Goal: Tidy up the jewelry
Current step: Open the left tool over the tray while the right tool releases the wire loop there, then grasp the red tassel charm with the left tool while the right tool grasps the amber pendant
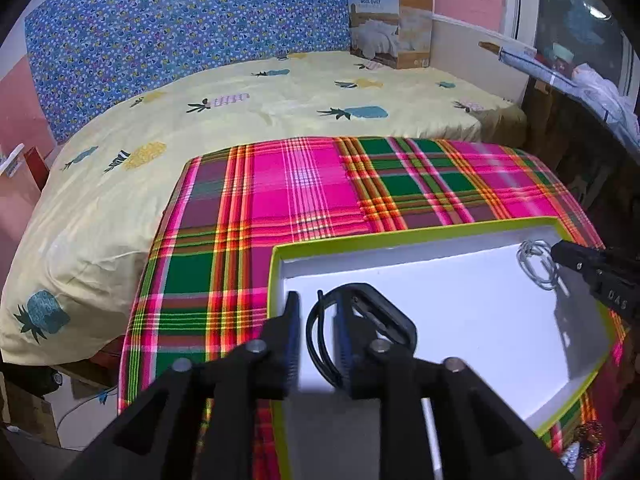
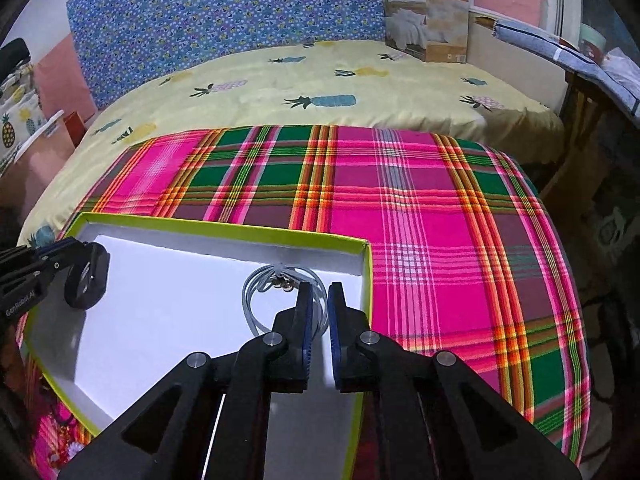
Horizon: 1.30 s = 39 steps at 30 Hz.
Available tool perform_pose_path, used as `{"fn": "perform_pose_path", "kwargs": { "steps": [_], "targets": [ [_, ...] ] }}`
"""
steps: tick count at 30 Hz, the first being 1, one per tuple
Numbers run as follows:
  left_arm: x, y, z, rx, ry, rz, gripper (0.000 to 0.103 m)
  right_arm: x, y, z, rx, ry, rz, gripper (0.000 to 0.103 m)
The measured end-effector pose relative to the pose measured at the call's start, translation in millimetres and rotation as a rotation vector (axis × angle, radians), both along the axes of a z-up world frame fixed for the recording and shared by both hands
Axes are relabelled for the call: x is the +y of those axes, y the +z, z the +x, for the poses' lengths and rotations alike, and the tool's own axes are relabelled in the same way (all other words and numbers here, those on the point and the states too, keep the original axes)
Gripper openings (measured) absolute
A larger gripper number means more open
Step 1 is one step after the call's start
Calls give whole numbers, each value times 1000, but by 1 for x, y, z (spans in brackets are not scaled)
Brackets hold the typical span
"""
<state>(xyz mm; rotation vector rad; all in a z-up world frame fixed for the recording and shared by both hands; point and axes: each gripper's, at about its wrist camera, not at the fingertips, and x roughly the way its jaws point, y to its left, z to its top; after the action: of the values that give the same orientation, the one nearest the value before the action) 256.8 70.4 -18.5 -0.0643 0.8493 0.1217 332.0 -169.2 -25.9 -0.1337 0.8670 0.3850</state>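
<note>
Left gripper (image 1: 318, 328) first: jaws slightly apart, with a black watch (image 1: 360, 320) right at them. Its strap loop sits in the gap and its dark square case lies against the outer side of the right-hand finger, so whether anything is actually pinched, I cannot tell. From the right wrist view the watch (image 2: 90, 280) stands on edge, round glass face toward that camera, long axis running up from the box floor.

Over to the right gripper (image 2: 320, 312): jaws narrowly parted, a slim gap between the blue pads, tips just above a silvery coiled chain (image 2: 260, 292). The coil lies flat, roughly oval, stretched toward the near side, with a small gold clasp cluster at its far end near the wall. A strand passes behind the left finger; no grip shows.

Both pieces sit in the shallow white tray with a lime-green rim (image 2: 224, 228), the watch at its left end, the chain in the far right corner. The tray rests on a pink and green plaid cloth (image 2: 440, 220), with a pineapple-print bedsheet (image 2: 280, 80) beyond.
</note>
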Motion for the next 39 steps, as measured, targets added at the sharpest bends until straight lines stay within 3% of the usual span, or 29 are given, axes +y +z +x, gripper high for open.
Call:
{"fn": "perform_pose_path", "kwargs": {
  "steps": [2, 4, 6, 12, 20, 27, 39],
  "targets": [
    [0, 5, -5, -12, 0, 2, 26, 1, 3, -5, -5, 3, 0, 13],
    [-1, 10, -11, -21, -2, 2, 26, 1, 7, -12, -16, 5, 2, 29],
    [-1, 14, -18, -29, -4, -2, 26, -2, 13, -20, -26, 6, 15, 35],
    [-8, 30, -57, -67, -17, -8, 26, -13, 34, -58, -56, 10, 60, 35],
    [-20, 42, -116, -103, -44, -24, 26, -27, 56, -138, -122, 26, 96, 35],
    [-26, 44, -161, -117, -54, -41, 26, -37, 52, -192, -116, 22, 117, 35],
    [-34, 35, -206, -113, -80, -65, 26, -35, 44, -243, -113, 50, 99, 35]
  ]
}}
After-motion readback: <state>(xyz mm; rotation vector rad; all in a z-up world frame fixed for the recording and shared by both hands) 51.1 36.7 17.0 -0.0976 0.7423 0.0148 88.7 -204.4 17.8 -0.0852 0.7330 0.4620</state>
